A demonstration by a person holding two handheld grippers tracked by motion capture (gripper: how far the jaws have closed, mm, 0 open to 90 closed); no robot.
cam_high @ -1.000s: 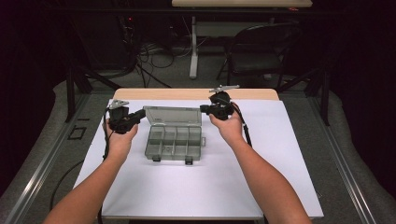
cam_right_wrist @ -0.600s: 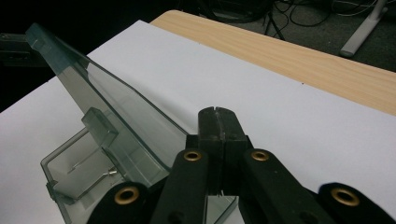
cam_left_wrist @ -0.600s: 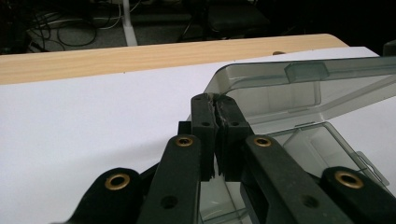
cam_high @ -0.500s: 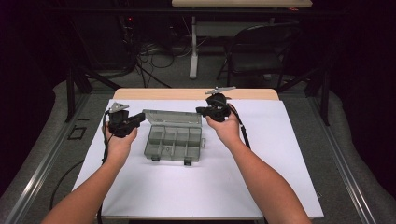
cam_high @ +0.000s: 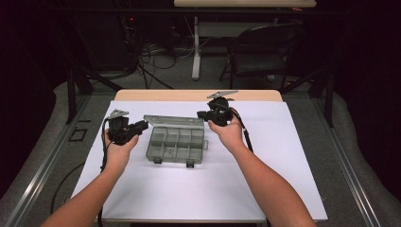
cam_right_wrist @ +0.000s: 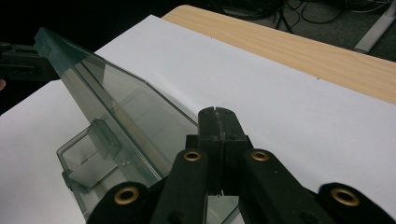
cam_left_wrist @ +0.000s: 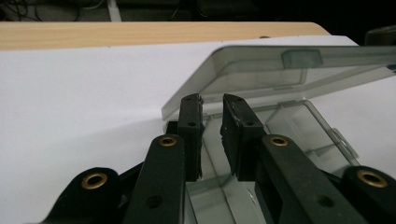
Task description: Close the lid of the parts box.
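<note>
My left gripper has just been opening beside the box; my right gripper is clenched on nothing. The raised lid could flop shut.

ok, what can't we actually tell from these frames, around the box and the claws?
- Clear grey plastic compartment box: contents, high view, too small to tell.
- Its raised hinged lid: right end cut off by the frame edge, left gripper view.
- Left claw: slightly parted; any lid contact is blocked by its own jaws.
- Right claw: jaws together; box front hidden behind them, right gripper view.
</note>
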